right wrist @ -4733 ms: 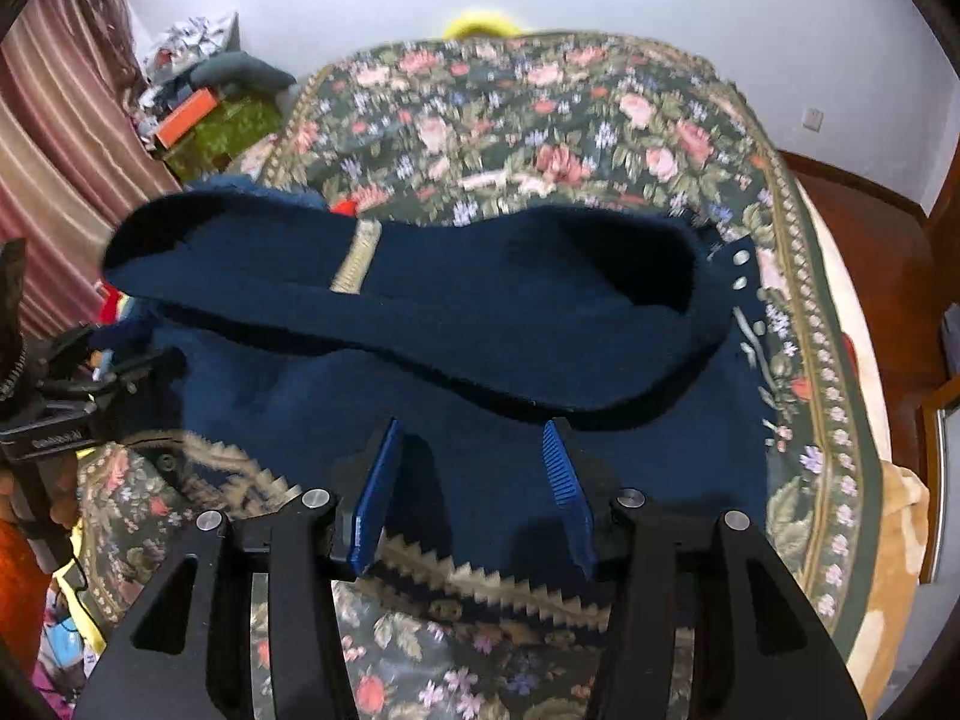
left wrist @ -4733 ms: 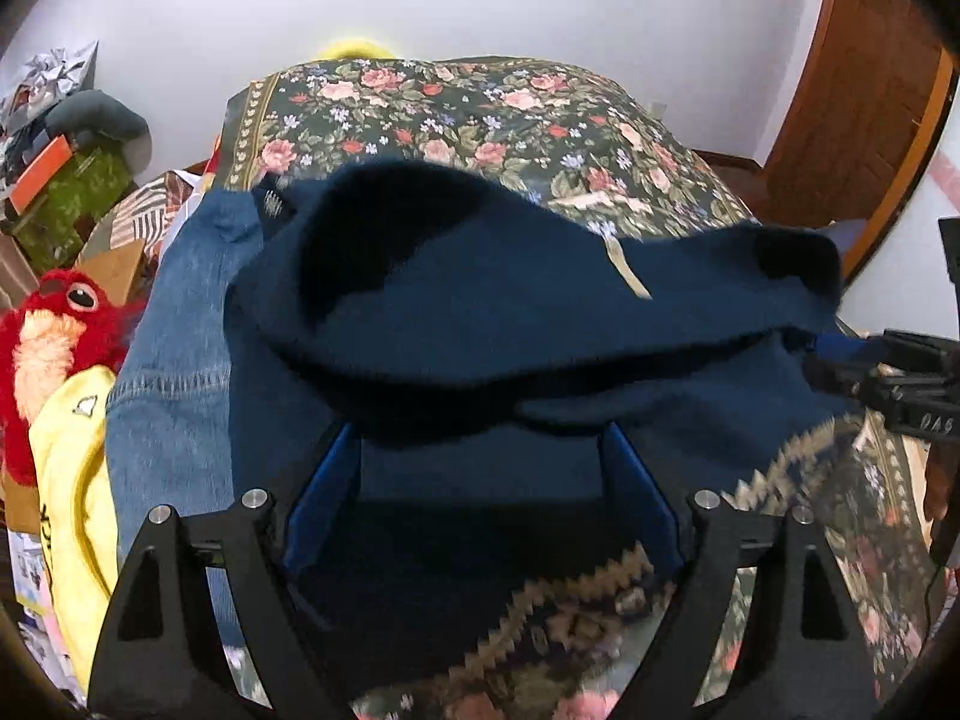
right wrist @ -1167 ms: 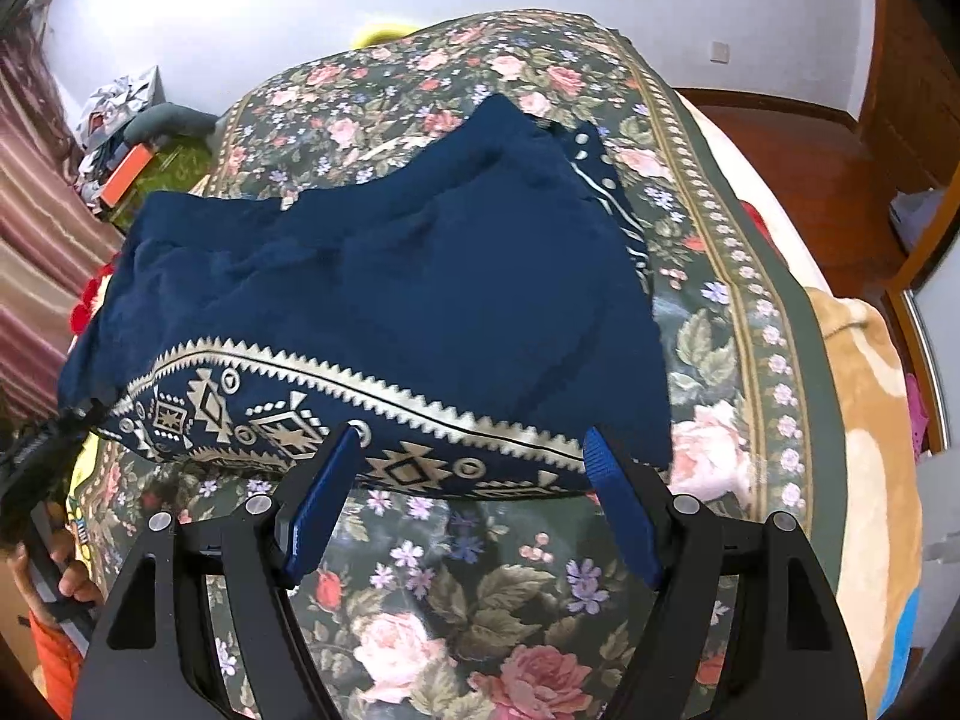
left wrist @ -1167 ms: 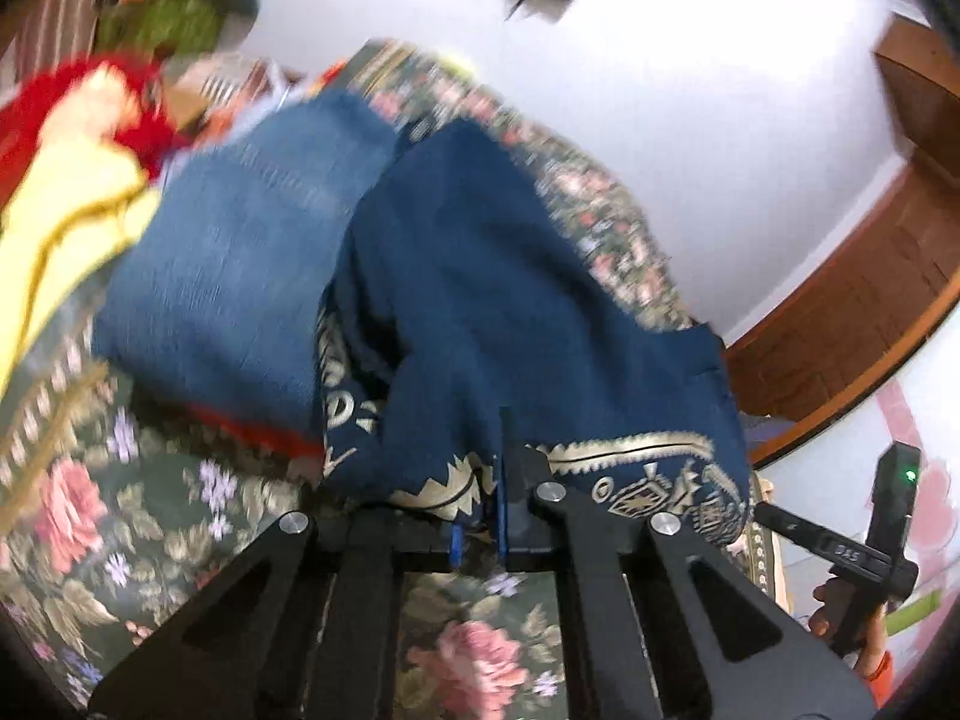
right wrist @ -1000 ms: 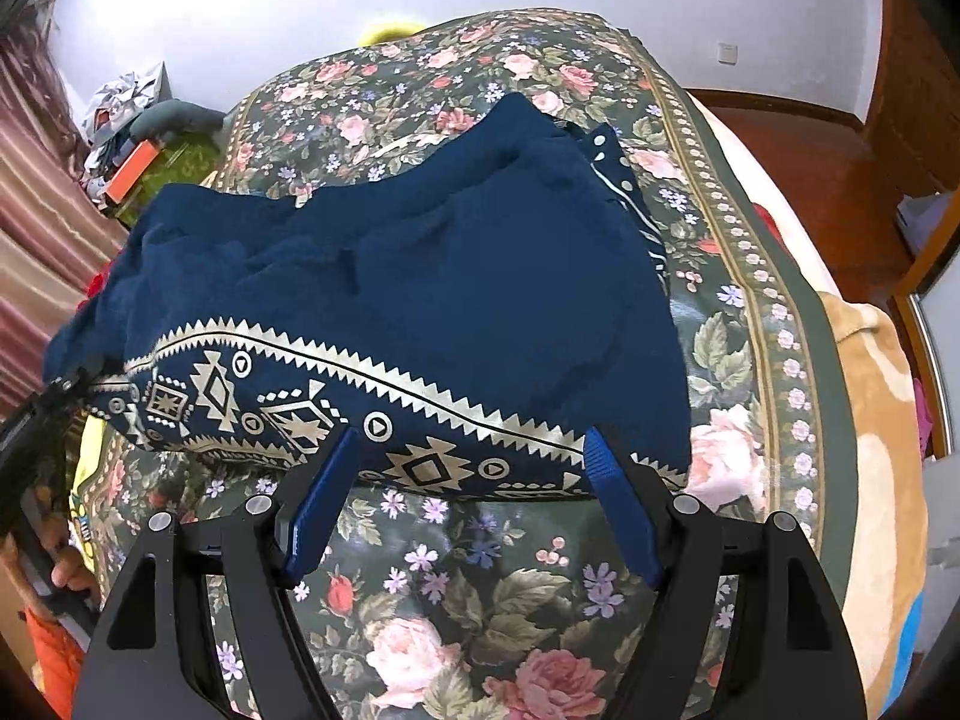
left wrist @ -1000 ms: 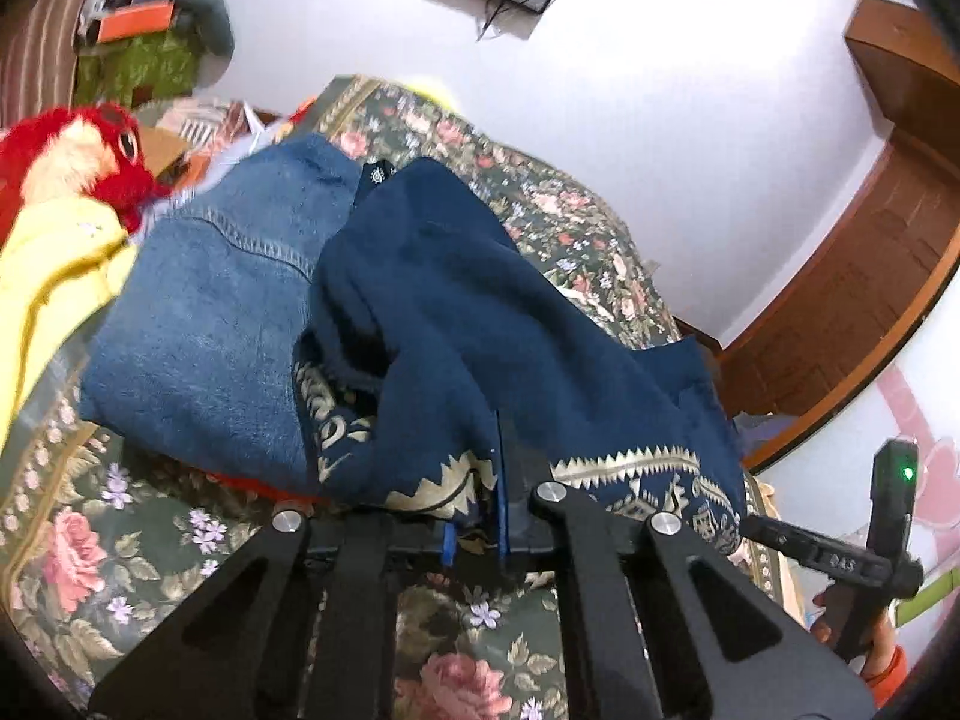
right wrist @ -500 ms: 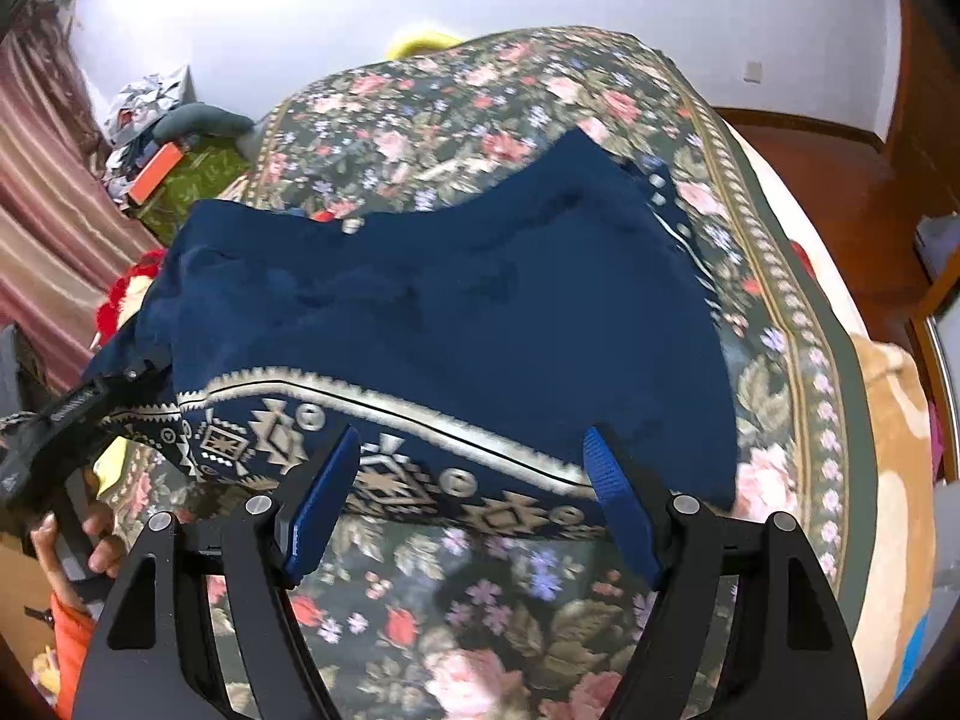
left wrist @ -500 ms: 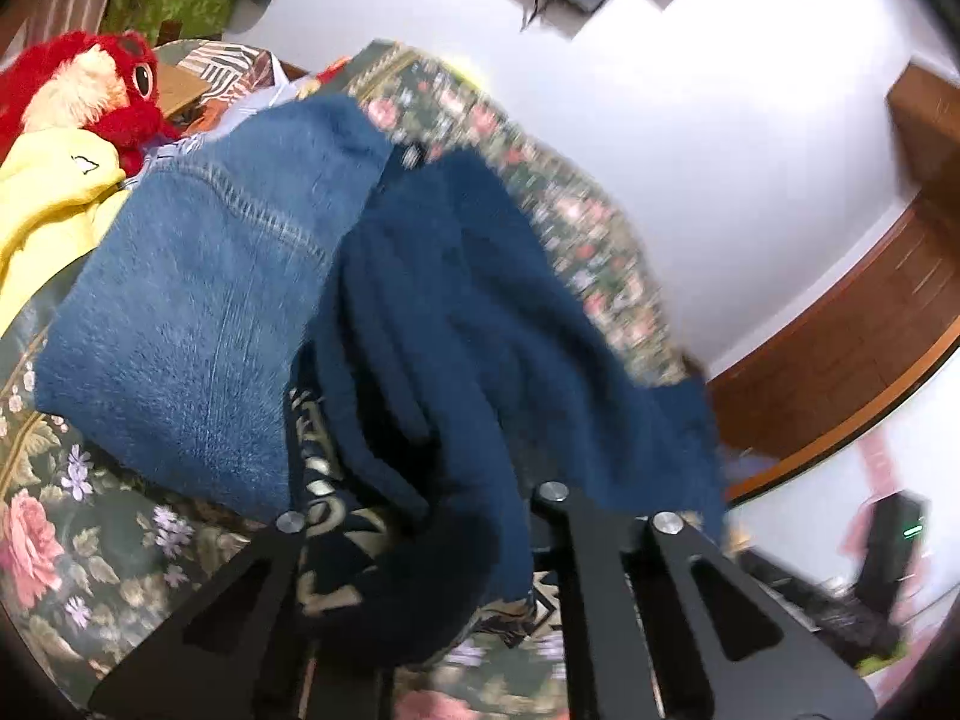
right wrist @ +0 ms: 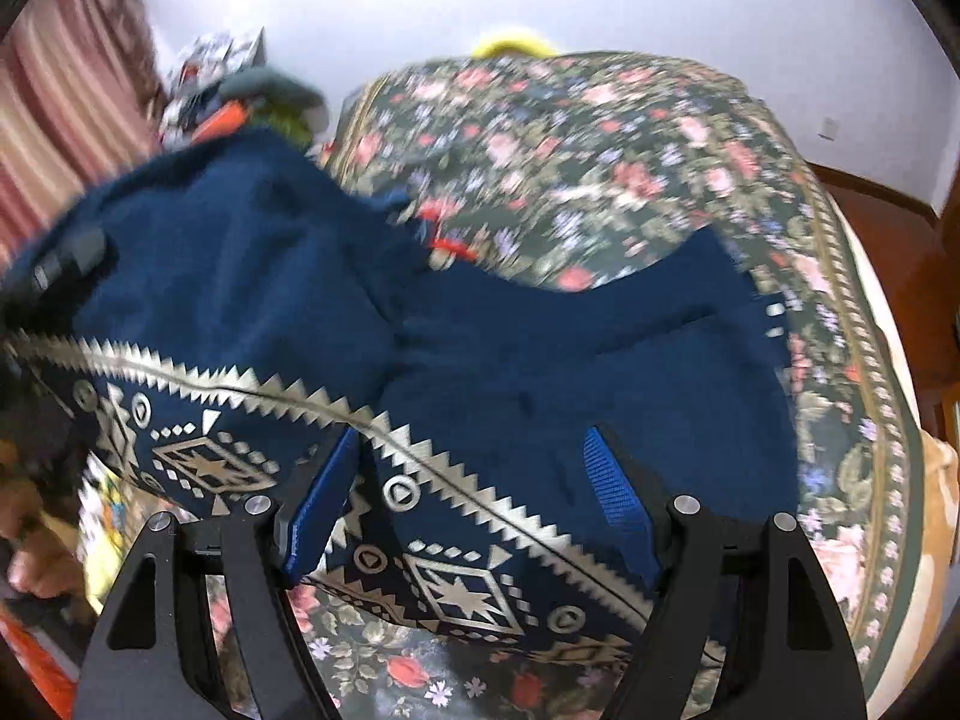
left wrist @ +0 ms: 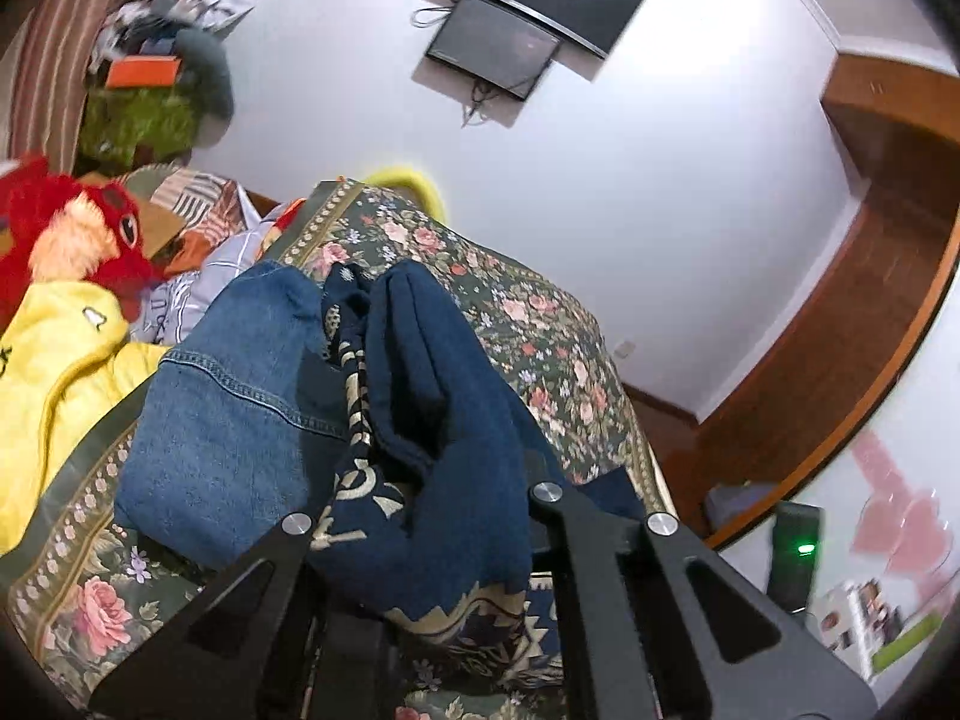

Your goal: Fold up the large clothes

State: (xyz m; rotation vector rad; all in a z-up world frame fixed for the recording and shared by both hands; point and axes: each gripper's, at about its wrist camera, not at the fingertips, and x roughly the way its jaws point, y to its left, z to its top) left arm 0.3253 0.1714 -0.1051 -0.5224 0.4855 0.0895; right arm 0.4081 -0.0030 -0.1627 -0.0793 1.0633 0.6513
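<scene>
A large navy garment with a gold patterned border [right wrist: 540, 360] lies on the floral bed. My left gripper [left wrist: 420, 552] is shut on its left edge and holds that part [left wrist: 432, 396] lifted, so the cloth drapes over the fingers and hides the tips. The left gripper also shows at the left edge of the right wrist view [right wrist: 66, 258]. My right gripper [right wrist: 474, 498] is open with blue pads [right wrist: 618, 504] just above the patterned border near the front edge, gripping nothing.
Folded blue jeans [left wrist: 234, 414] lie left of the garment. A yellow cloth [left wrist: 54, 372] and a red plush toy [left wrist: 66, 228] sit further left. The floral bedspread [right wrist: 630, 150] stretches back to a white wall. A wooden door frame [left wrist: 840, 330] is on the right.
My left gripper has lifted the garment's left edge up and over toward the right. The cloth bunched and rose. My right gripper stayed open and moved in closer to the border.
</scene>
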